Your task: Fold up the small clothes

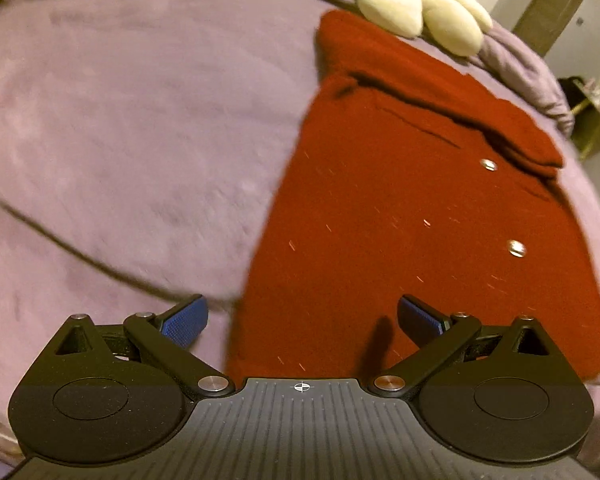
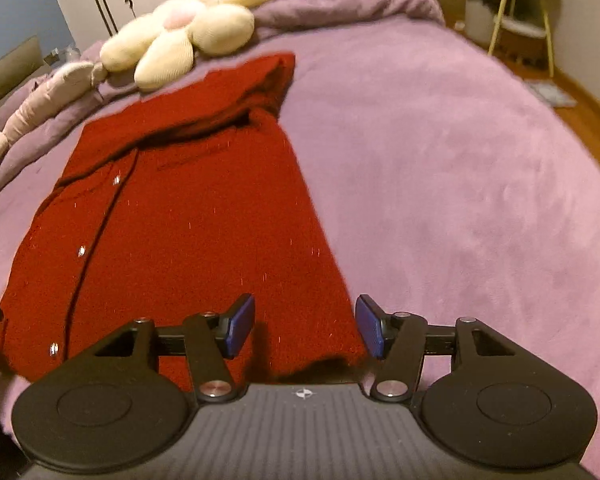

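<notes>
Red cardigan (image 2: 172,236) lies flat on the purple blanket (image 2: 440,184), hem at 6 o'clock under both empty, parted tools, left gripper (image 1: 303,322) wide, right gripper (image 2: 305,326) about half; between folds, next calls for regripping an edge

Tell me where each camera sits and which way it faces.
Left wrist: on the left tongs, angled down at the red knit cardigan's near left edge; only open blue-padded fingers show.
Right wrist: on the right tongs, angled down at the cardigan's near right corner; jaws open.
Shared: cardigan, purple fleece blanket, cream flower-shaped cushion.
</notes>
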`<action>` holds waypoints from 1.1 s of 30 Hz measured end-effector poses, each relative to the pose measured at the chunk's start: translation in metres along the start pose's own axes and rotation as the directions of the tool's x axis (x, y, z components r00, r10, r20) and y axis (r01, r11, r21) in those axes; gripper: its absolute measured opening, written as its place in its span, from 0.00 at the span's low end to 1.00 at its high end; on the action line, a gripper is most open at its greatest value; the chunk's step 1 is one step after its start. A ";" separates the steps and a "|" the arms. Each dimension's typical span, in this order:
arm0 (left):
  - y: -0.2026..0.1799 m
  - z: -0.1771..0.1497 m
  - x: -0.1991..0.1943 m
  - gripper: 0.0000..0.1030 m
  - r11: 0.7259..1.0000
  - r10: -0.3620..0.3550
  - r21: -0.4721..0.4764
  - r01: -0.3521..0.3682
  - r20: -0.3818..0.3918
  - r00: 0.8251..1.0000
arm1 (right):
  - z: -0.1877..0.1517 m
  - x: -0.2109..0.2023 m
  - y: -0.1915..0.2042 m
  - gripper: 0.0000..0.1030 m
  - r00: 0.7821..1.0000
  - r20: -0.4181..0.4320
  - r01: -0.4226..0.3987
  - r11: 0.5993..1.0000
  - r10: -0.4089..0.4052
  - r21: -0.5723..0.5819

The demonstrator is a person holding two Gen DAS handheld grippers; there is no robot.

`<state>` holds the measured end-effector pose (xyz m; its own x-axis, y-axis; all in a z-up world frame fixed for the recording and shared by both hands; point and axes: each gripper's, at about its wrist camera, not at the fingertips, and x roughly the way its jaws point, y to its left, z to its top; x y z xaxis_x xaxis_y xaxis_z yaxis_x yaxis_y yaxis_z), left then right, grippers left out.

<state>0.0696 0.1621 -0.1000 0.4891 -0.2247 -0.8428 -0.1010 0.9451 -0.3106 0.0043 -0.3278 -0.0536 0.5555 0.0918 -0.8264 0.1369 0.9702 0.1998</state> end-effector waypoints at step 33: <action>-0.019 0.110 -0.025 0.13 0.927 -0.349 -0.095 0.362 0.132 0.928 | 0.110 0.028 -0.002 0.15 0.935 -0.009 -0.350 0.926 0.355 0.142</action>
<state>0.1548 0.1759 -0.0243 0.6036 -0.5069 -0.6154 0.0011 0.7724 -0.6352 0.1094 -0.3518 -0.0191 0.5604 0.4319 -0.7067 0.0488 0.8346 0.5487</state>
